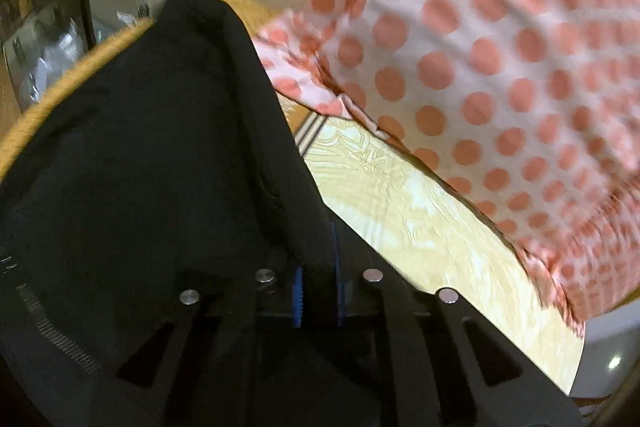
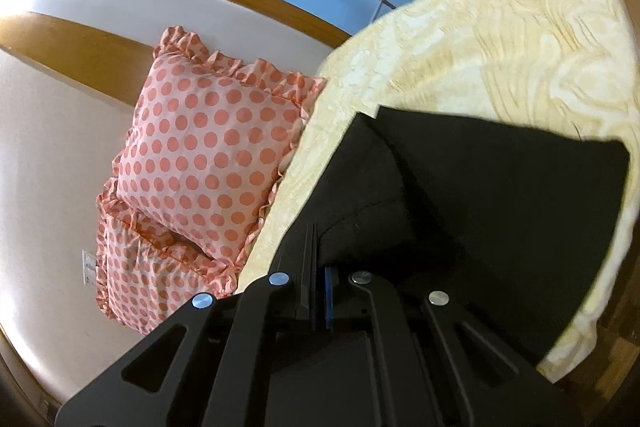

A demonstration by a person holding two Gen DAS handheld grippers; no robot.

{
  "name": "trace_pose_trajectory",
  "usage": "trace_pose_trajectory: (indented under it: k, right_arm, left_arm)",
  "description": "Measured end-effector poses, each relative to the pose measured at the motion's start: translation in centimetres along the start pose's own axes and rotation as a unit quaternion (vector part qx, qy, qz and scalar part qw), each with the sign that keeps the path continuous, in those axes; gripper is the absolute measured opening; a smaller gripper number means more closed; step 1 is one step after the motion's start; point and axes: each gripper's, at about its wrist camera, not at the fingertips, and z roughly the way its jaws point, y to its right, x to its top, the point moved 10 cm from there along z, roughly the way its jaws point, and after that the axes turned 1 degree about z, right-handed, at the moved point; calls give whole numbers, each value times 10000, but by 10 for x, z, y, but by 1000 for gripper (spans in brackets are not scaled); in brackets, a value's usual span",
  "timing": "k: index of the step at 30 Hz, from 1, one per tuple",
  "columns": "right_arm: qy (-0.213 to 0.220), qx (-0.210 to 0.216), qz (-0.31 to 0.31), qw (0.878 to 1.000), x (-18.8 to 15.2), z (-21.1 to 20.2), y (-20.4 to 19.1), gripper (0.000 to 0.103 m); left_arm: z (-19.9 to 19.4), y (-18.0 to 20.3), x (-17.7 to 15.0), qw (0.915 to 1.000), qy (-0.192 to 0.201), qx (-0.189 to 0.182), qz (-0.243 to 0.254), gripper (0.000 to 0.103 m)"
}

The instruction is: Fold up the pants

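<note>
Left wrist view. My left gripper [image 1: 318, 291] is clenched on an edge of the black pants [image 1: 152, 155], the blue pads drawn close with cloth running up between them. The fabric rises from the jaws and drapes across the left half of the view, so I judge it lifted clear of the bed [image 1: 420, 223], whose cream patterned cover shows to the right. A polka-dot pillow [image 1: 500, 67] lies beyond, blurred. Holding an edge aloft lets the cloth hang straight before it is laid over.

Right wrist view. My right gripper [image 2: 319, 291] is likewise clenched on the pants [image 2: 480, 195], the pads almost touching with dark cloth pinched between. Here the garment spreads flat over the bed cover [image 2: 500, 39] to the right, with one panel already overlapping another. Two polka-dot pillows [image 2: 208, 155] stand at the bed's far side, apart from the pants. Gripping at two separate points keeps the carried edge taut, which I judge a fold in progress requires.
</note>
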Motion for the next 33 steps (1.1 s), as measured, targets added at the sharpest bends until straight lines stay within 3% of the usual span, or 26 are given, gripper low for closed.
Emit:
trace_pose_trajectory:
  k: [5, 9, 13, 16, 21, 24, 27, 29, 33]
  right_arm:
    - [263, 122, -307, 9991, 15, -14, -20, 3]
    - [406, 57, -338, 9986, 23, -24, -15, 3]
    - [313, -196, -184, 9991, 19, -22, 8, 3]
    - [189, -330, -82, 9992, 13, -16, 19, 3]
    - [151, -408, -63, 9990, 12, -17, 26, 3]
    - [-52, -426, 31, 9991, 17, -6, 25, 3]
    - [384, -26, -559, 9977, 37, -23, -18, 3]
    - [591, -280, -997, 9929, 40, -37, -27, 3]
    - [246, -889, -514, 9944, 20, -38, 34, 3]
  left_arm:
    - [-116, -23, -45, 9961, 783, -335, 233, 11]
    - [-182, -63, -117, 9915, 1254, -260, 250, 13]
    - [-176, -105, -186, 9937, 1116, 71, 10, 14]
    - [-165, -125, -211, 9952, 926, 53, -309, 15]
    - [-172, -127, -205, 9933, 1057, -167, -448, 26]
    - [-167, -119, -198, 9934, 1028, -247, -437, 26]
    - [-163, -114, -198, 9941, 953, -288, -432, 26]
    - [-163, -115, -202, 9943, 923, -313, -422, 26]
    - [-159, -119, -207, 9947, 846, -382, -437, 25]
